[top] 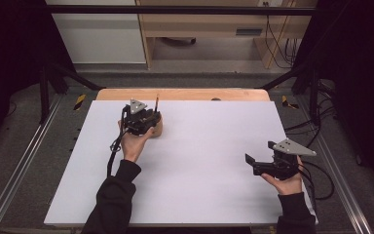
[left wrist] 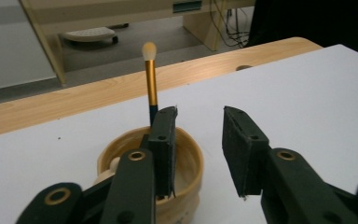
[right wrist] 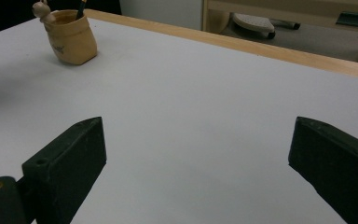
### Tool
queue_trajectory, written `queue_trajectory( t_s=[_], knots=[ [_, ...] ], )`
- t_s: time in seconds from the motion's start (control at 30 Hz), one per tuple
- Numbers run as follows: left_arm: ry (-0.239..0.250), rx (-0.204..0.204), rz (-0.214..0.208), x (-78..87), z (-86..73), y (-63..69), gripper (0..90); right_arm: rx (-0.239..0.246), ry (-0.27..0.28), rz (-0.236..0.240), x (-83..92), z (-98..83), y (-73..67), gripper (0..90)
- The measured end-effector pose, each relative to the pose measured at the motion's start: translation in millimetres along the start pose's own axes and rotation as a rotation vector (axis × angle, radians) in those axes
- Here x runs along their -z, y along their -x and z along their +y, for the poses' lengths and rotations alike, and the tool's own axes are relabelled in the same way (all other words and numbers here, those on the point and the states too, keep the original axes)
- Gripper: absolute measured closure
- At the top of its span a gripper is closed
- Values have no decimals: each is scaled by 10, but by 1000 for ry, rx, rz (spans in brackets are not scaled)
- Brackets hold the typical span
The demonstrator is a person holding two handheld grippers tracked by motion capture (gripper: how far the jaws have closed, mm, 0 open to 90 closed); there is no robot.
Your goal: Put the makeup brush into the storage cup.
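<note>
A tan cup stands at the back left of the white sheet, with a small figure on its rim. A brush with a gold ferrule and pale tip stands upright in the cup. My left gripper hovers just above and in front of the cup, jaws apart with nothing between them; the brush rises behind its left jaw. In the high view the left gripper covers most of the cup. My right gripper rests far to the right, wide open and holding nothing.
The white sheet covers a wooden table whose bare edge runs along the back, with a small hole in it. Black frame posts stand at both sides. Cables trail on the floor at the right.
</note>
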State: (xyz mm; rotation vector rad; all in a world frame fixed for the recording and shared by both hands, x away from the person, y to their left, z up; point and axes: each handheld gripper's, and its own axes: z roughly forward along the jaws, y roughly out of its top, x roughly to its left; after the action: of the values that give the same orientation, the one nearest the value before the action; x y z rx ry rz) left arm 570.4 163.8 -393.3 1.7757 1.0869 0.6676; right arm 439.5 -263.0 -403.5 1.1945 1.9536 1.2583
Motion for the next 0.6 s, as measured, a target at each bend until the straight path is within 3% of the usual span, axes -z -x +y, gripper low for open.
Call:
queue_trajectory(
  t_s=[0.07, 0.2, 0.6],
  knots=[
    [-1, -16, -34, 99, -6, 34, 593, 3, -1, -1, -1, -2, -2, 41],
    [4, -47, -49, 246, -49, 78, 533, 3, -3, -1, -1, -3, -4, 40],
    [14, -89, -85, 648, -206, 98, 389, 3, 1, -1, 6, 1, -19, 38]
  ],
)
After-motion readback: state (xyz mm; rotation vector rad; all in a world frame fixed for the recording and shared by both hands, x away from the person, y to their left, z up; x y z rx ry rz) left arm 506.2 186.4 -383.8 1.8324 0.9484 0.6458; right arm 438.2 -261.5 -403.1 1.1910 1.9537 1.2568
